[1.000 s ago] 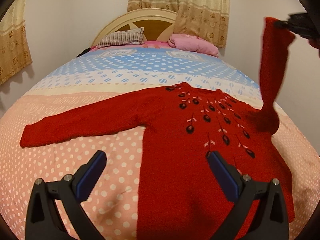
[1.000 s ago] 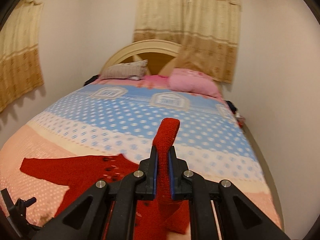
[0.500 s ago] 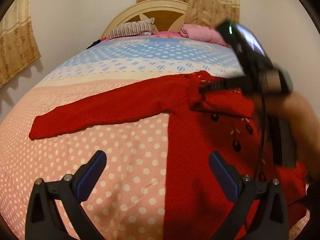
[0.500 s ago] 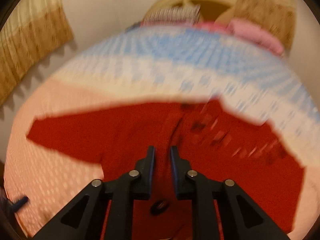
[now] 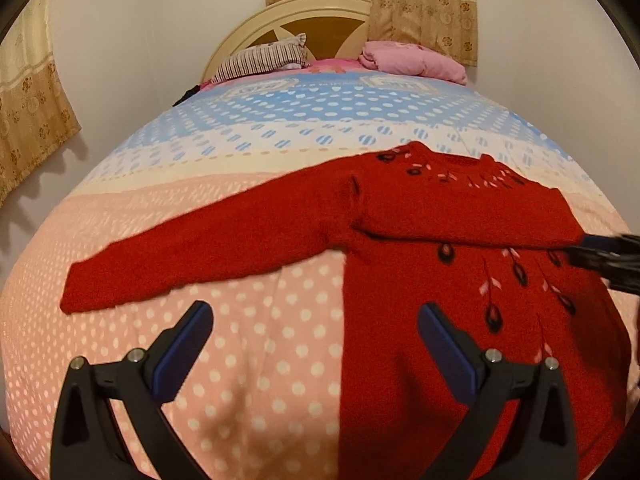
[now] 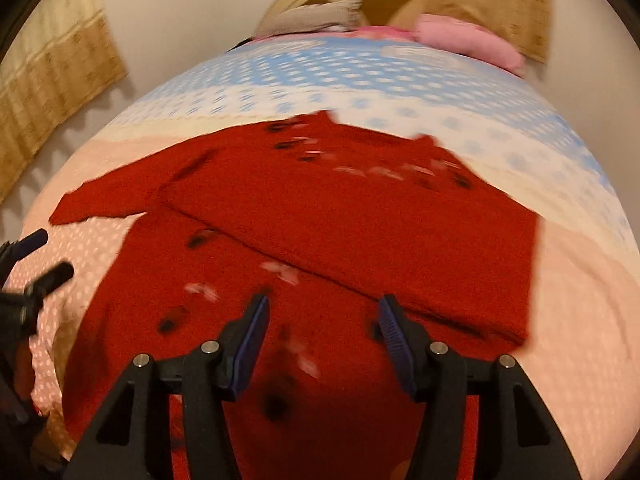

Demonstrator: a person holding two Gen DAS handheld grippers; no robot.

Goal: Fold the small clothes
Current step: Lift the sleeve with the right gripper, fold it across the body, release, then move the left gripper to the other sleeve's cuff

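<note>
A small red knitted sweater with dark embroidered flowers lies flat on the bed. Its right sleeve is folded across the chest; its left sleeve stretches out flat to the left. My left gripper is open and empty, above the bedspread at the sweater's left edge. My right gripper is open and empty, just above the sweater body below the folded sleeve. Its tip shows at the right edge of the left wrist view.
The bed has a pink, white and blue dotted cover. A striped pillow and a pink bundle lie by the headboard. Curtains hang on the walls. My left gripper shows at the left edge of the right wrist view.
My right gripper carried the right sleeve down from the air, laid it across the sweater's chest, opened and drew back. My left gripper stayed open and hardly moved.
</note>
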